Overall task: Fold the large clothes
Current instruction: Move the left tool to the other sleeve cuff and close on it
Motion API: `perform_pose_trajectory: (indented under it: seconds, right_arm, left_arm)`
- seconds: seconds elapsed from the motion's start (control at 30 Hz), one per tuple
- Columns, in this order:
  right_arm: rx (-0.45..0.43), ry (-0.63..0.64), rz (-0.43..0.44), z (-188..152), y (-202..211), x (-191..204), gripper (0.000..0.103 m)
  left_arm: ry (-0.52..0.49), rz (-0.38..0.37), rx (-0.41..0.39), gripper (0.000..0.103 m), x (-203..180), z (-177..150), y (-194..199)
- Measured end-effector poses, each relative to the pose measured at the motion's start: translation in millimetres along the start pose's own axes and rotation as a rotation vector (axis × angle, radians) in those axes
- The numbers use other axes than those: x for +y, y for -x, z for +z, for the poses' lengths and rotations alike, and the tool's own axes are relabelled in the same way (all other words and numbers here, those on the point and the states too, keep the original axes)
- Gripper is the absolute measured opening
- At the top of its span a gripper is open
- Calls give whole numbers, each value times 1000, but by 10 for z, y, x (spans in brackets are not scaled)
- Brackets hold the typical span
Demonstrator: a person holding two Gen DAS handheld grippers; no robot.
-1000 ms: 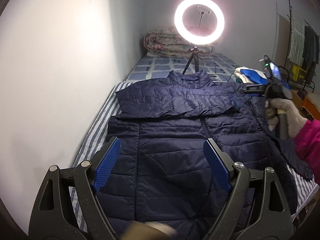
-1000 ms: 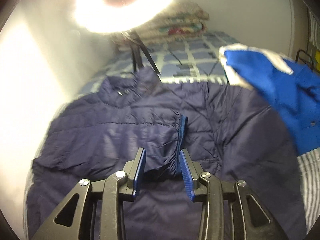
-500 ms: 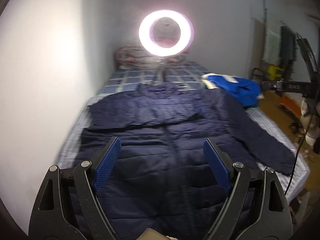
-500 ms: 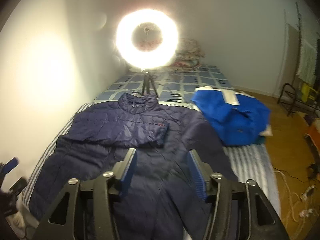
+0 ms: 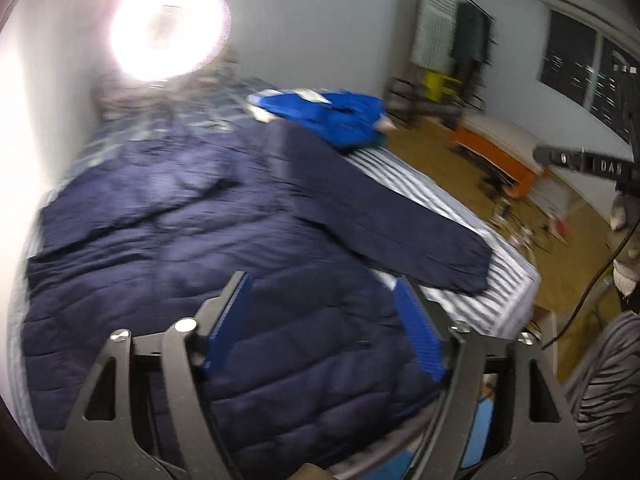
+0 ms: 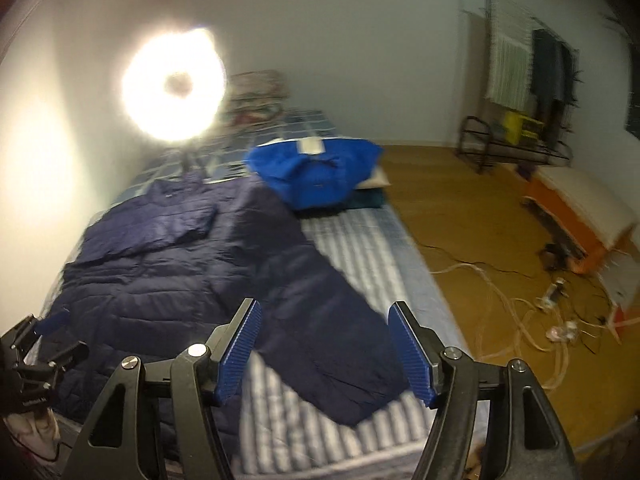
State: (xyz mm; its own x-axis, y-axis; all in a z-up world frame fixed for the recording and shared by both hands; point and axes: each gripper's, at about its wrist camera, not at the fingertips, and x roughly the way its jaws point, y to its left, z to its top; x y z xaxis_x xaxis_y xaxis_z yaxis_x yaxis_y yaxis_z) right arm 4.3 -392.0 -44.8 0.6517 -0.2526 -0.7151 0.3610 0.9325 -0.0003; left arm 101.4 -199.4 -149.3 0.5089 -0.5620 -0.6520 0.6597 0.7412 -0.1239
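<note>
A navy puffer jacket [image 5: 192, 248] lies flat on the striped bed [image 5: 508, 268], also in the right wrist view [image 6: 160, 268]. Its left sleeve is folded across the chest [image 6: 168, 224]. Its right sleeve [image 6: 328, 316] stretches out toward the bed's near right corner [image 5: 400, 220]. My left gripper [image 5: 324, 328] is open and empty above the jacket's lower hem. My right gripper [image 6: 326, 348] is open and empty above the outstretched sleeve's cuff end.
A blue garment [image 6: 316, 172] lies on the bed beyond the jacket. A bright ring light [image 6: 174, 88] on a tripod stands at the head, with folded quilts [image 6: 256, 92] behind. Cables [image 6: 520, 312] cross the wooden floor; an orange bench [image 6: 576, 216] and rack [image 6: 516, 136] stand right.
My right gripper let go of the folded left sleeve's cuff, opened wide and pulled back over the other sleeve. My left gripper swung right along the hem.
</note>
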Motion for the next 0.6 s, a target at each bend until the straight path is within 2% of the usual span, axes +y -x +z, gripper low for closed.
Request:
perform_pose_trajectory:
  seconds: [0.1, 0.27, 0.47, 0.6]
  right_arm:
    - [-25, -19, -54, -60, 159, -213, 69]
    - [-42, -65, -91, -166, 261, -467, 69]
    - [-35, -117, -112, -222, 151, -657, 69]
    - [-63, -128, -181, -228, 167, -764, 69]
  left_arm:
    - [-29, -82, 54, 62, -344, 53, -327]
    - [-94, -210, 155, 62, -940, 108, -895]
    - [-181, -302, 278, 62, -1605, 91, -1542]
    - [-233, -311, 335, 62, -1890, 35, -1832]
